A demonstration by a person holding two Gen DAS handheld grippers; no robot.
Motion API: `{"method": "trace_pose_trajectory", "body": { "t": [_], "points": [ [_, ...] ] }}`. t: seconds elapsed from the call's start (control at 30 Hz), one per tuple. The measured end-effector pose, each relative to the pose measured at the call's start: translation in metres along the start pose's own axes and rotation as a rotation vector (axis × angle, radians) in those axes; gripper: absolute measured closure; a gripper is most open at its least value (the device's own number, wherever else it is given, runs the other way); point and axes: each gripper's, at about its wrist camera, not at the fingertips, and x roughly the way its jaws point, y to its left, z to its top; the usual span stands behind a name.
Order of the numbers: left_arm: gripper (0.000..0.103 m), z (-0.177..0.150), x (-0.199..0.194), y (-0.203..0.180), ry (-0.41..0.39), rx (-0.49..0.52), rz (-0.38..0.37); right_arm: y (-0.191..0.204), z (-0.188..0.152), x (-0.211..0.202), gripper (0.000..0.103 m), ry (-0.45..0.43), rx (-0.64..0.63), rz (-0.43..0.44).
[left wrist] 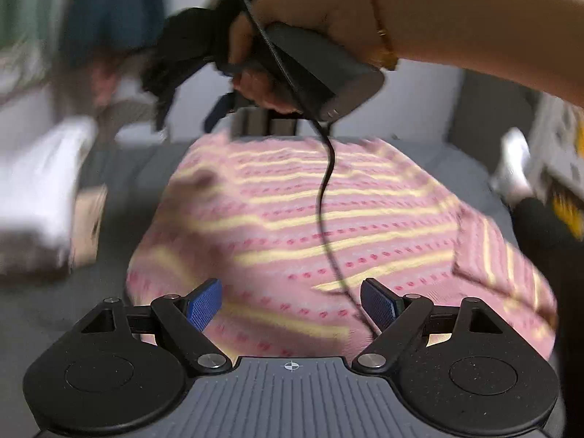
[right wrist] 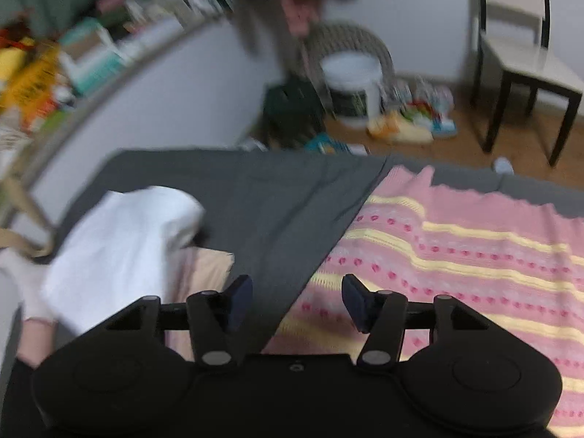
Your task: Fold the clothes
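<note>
While both grippers gape, striped sweater (left wrist: 310,226) lies flat, stripes crosswise.

No text, label, brand or number can be read in either view.

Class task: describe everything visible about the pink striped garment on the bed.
The pink striped garment is a knit with pale yellow bands and rows of darker pink dots. It lies spread on the grey bed cover, its far edge scalloped. Both grippers hang open above it; a black cable crosses in front of it.
</note>
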Motion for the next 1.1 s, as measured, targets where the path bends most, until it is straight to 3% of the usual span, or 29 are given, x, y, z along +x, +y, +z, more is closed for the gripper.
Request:
{"method": "trace_pose_trajectory", "body": {
  "t": [0.13,0.2,0.23,0.27,0.33,0.43,0.5,0.63,0.7,0.73,0.77,0.87,0.9,0.97,1.1],
  "points": [
    [0.019,-0.009,0.012,0.037,0.075,-0.186,0.012,0.010,0.012,0.059,0.052,0.044,-0.057,-0.182],
    [0.019,-0.009,0.010,0.055,0.057,-0.285,0.011,0.008,0.010,0.077,0.064,0.064,-0.078,-0.237],
    [0.019,-0.010,0.009,0.062,0.049,-0.325,0.004,0.005,0.009,0.085,0.083,0.074,-0.083,-0.257],
    [0.019,-0.010,0.009,0.067,0.047,-0.355,0.001,-0.002,0.005,0.089,0.093,0.080,-0.069,-0.252],
    [0.019,-0.011,0.006,0.073,0.049,-0.383,0.008,-0.019,0.000,0.080,0.097,0.035,-0.014,-0.192],
    [0.019,-0.014,-0.001,0.072,0.052,-0.368,0.044,-0.061,-0.018,0.041,0.097,-0.101,0.158,-0.069],
    [0.019,-0.017,-0.005,0.071,0.060,-0.363,0.050,-0.095,-0.048,0.009,0.097,-0.180,0.301,0.009],
    [0.019,-0.019,-0.012,0.071,0.065,-0.371,0.019,-0.139,-0.109,-0.012,0.094,-0.190,0.422,-0.041],
    [0.019,-0.020,-0.010,0.069,0.070,-0.366,0.018,-0.147,-0.124,-0.015,0.086,-0.149,0.420,-0.063],
    [0.019,-0.020,-0.009,0.068,0.075,-0.360,0.021,-0.146,-0.128,-0.020,0.073,-0.161,0.420,-0.072],
    [0.019,-0.019,-0.006,0.067,0.082,-0.354,0.024,-0.142,-0.129,-0.028,0.064,-0.195,0.406,-0.061],
    [0.019,-0.015,-0.003,0.064,0.096,-0.344,0.031,-0.106,-0.117,-0.049,0.053,-0.313,0.255,-0.091],
    [0.019,-0.015,-0.003,0.064,0.099,-0.341,0.030,-0.092,-0.110,-0.052,0.053,-0.333,0.190,-0.097],
    [0.019,-0.014,-0.006,0.061,0.098,-0.335,0.034,-0.071,-0.093,-0.044,0.053,-0.284,0.113,-0.108],
    [0.019,-0.016,-0.006,0.060,0.102,-0.305,0.058,-0.059,-0.058,-0.003,0.053,-0.157,0.154,-0.193]
  ]
}}
